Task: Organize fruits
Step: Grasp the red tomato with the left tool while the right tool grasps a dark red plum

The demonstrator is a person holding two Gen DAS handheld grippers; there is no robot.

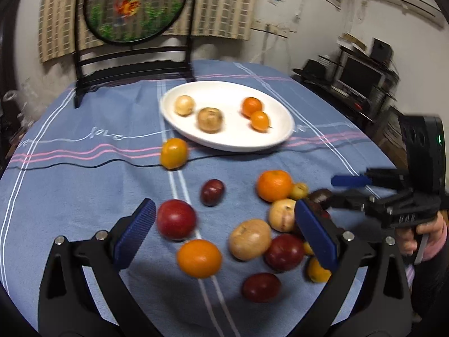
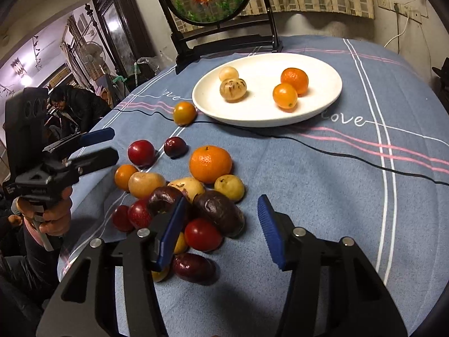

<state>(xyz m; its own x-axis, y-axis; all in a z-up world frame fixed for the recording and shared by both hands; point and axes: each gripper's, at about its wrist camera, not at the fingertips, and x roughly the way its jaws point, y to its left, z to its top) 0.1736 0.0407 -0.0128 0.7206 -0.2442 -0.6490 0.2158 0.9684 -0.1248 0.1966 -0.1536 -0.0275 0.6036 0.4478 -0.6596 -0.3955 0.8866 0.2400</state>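
Note:
A white plate [image 1: 179,122] [image 2: 213,112] at the far middle of the table holds two tan fruits and two small oranges. Nearer lies a loose pile of fruit: a big mandarin [image 1: 274,184] [image 2: 210,163], red plums, tan fruits and a dark purple fruit [image 2: 219,213]. My left gripper [image 1: 224,224] stands wide open over the pile's left part, with a red plum [image 1: 176,218] and an orange [image 1: 199,257] between its fingers, untouched. My right gripper [image 2: 221,224] hangs open at the pile's right edge, the purple fruit between its pads, the right pad clear of it.
One yellow-orange fruit [image 1: 173,153] [image 2: 184,113] lies alone beside the plate, on a black cable [image 2: 336,151] that crosses the blue tablecloth. A round screen on a black stand [image 1: 134,64] is at the table's far edge. A person sits in the background, left in the right wrist view.

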